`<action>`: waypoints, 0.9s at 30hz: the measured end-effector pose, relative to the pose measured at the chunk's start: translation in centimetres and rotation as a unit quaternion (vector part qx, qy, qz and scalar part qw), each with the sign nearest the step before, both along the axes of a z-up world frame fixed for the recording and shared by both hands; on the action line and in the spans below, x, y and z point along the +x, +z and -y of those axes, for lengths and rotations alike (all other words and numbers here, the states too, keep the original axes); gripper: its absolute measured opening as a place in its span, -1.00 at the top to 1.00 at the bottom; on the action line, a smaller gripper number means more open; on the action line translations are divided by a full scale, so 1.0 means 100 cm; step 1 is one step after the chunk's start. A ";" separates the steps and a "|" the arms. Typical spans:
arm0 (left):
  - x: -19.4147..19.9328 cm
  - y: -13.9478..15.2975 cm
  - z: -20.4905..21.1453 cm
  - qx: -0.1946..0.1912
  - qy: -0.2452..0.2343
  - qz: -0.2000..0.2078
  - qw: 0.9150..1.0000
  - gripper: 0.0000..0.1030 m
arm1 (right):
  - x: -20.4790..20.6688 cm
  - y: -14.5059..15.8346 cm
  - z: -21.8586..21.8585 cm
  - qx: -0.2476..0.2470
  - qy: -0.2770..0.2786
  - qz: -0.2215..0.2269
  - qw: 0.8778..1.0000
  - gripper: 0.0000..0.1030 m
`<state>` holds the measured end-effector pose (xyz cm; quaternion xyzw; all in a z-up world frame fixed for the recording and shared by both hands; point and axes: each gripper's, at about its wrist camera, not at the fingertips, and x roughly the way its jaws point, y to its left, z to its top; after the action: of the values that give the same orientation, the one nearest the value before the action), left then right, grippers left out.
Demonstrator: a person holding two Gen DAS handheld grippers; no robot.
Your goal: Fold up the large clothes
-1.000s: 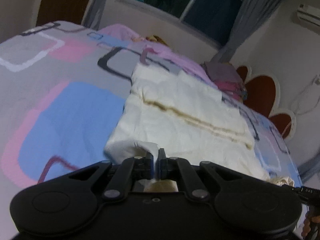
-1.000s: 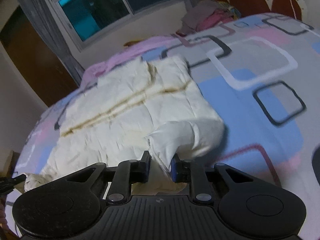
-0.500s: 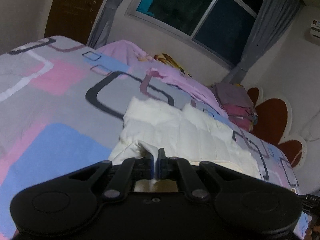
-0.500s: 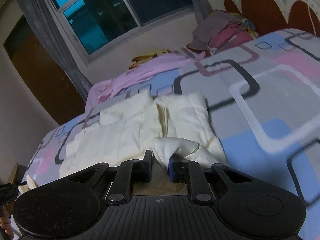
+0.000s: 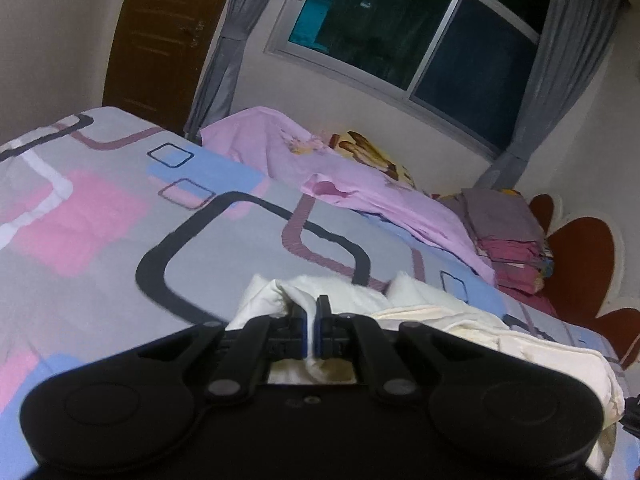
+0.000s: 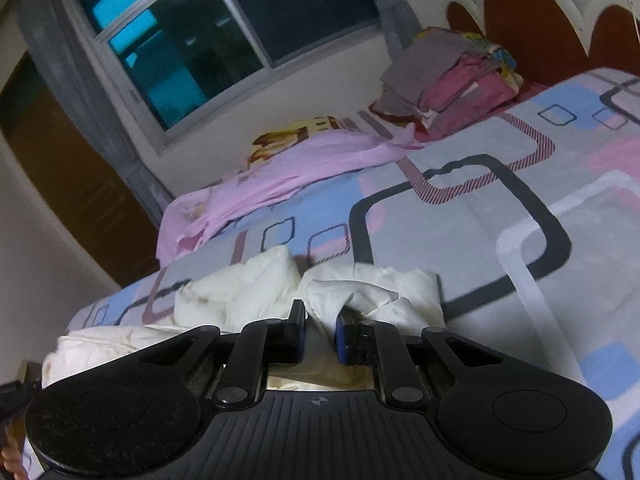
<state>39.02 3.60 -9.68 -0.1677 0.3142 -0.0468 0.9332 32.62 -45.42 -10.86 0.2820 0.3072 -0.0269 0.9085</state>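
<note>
Both grippers have carried the near edge of the cream garment (image 5: 432,320) forward across the bed (image 5: 100,208) since the earlier frames; the brown-striped panel that lay open is now covered, and the far edge sits just ahead of the fingertips; left gripper (image 5: 313,316) is clamped fully on a thin fold of cloth; right gripper (image 6: 320,320) is nearly closed, pinching a thicker bunch of the same garment (image 6: 248,284); this fold looks almost laid over, not yet released; likely left: set the edge down, let go, smooth, maybe fold once more; pink sheet (image 5: 360,184) and folded stack (image 6: 452,80) lie near the headboard, untouched.
</note>
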 end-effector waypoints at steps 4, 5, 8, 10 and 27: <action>0.031 -0.007 0.009 0.016 0.000 -0.008 1.000 0.94 | 0.031 -0.009 0.012 0.007 -0.023 -0.015 1.000 0.73; 0.039 -0.010 0.011 0.018 -0.001 -0.010 1.000 0.94 | 0.037 -0.011 0.012 0.004 -0.027 -0.020 0.999 0.73; 0.060 -0.017 0.017 0.029 -0.006 -0.010 0.999 0.94 | 0.058 -0.021 0.013 -0.012 -0.035 -0.031 0.999 0.73; 0.074 -0.025 0.021 0.033 -0.008 -0.014 0.999 0.94 | 0.071 -0.030 0.014 -0.021 -0.040 -0.041 0.998 0.73; 0.107 -0.069 0.032 0.068 -0.012 -0.042 0.997 0.81 | 0.105 -0.044 0.020 -0.093 -0.100 -0.015 0.990 -0.90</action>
<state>49.76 0.45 -16.61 -0.1019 0.3573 -0.0295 0.9279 43.12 -47.39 -15.26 0.2250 0.2875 -0.1509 0.9187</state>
